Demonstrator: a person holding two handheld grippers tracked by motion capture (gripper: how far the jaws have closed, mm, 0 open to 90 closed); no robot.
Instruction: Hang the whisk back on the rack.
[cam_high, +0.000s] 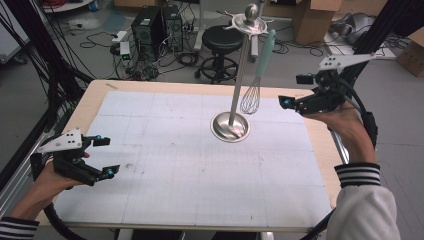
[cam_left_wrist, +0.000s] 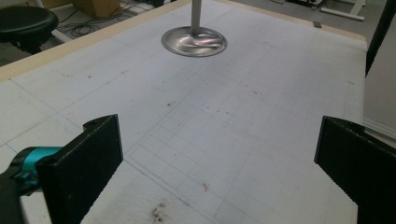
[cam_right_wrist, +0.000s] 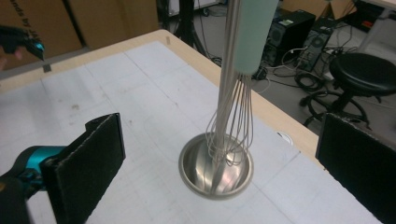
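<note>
Whisk hanging on its stand, both grippers empty

The whisk (cam_high: 255, 85) dangles from the metal stand (cam_high: 231, 125) mid-desk (cam_high: 95, 97); left hand-held gripper (cam_high: 106, 157) and right hand-held gripper (cam_high: 295, 91) both gape wide, well apart.

Stand (cam_high: 230, 125) mid-table (cam_high: 90, 105), whisk (cam_high: 252, 97) hanging at its right, stool (cam_high: 221, 40) behind table
</note>
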